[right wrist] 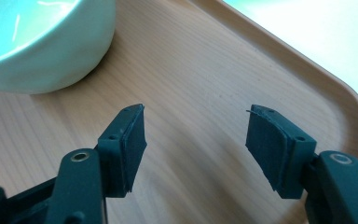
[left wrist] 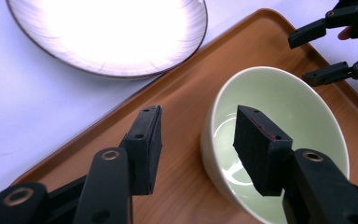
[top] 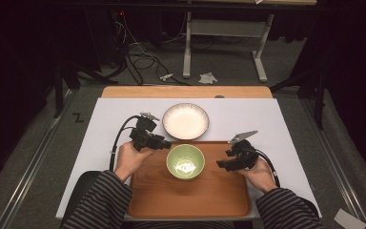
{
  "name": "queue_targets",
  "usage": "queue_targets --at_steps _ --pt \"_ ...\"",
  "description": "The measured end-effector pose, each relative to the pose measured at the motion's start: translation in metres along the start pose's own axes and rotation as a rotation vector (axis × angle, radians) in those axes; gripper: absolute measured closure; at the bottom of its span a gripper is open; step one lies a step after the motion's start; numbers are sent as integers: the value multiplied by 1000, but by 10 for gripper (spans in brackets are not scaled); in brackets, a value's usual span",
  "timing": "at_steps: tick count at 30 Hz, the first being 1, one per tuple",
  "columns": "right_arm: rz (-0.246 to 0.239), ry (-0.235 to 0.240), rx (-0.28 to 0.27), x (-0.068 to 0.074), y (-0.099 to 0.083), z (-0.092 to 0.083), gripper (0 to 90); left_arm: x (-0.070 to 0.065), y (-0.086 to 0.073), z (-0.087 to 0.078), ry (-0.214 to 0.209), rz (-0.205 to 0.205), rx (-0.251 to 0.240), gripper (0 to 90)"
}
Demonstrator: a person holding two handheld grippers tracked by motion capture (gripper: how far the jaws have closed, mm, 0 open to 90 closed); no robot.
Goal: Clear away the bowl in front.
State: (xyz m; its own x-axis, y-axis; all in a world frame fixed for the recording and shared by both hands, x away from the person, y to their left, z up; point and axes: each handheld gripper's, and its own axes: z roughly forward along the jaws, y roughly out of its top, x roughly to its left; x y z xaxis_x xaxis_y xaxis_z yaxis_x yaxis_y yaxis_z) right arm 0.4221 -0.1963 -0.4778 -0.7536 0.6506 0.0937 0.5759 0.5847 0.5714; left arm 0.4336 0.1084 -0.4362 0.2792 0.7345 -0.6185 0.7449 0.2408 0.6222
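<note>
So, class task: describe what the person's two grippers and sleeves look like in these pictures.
Both the left gripper and right gripper are black, with two flat, rectangular padded jaws and brass-ringed pivot holes. A black cable trails from each, and a grey three-cornered plate tops them. The sleeves are dark with thin pale stripes.

Dark room, grey carpet floor (top: 24, 157)

Glossy pale-green ceramic bowl (top: 185, 161) on a smooth, matt wood-grain tray (top: 219, 195); glazed white plate (top: 186, 121).
</note>
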Motion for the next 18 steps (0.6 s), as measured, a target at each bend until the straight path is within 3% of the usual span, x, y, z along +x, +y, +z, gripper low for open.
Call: queue_targets --at_steps 9,18 --pt "-3 3 -3 0 0 0 391 17 0 1 41 -28 -12 516" --pt "-12 2 -7 0 0 -1 390 34 -5 9 127 -11 -20 515"
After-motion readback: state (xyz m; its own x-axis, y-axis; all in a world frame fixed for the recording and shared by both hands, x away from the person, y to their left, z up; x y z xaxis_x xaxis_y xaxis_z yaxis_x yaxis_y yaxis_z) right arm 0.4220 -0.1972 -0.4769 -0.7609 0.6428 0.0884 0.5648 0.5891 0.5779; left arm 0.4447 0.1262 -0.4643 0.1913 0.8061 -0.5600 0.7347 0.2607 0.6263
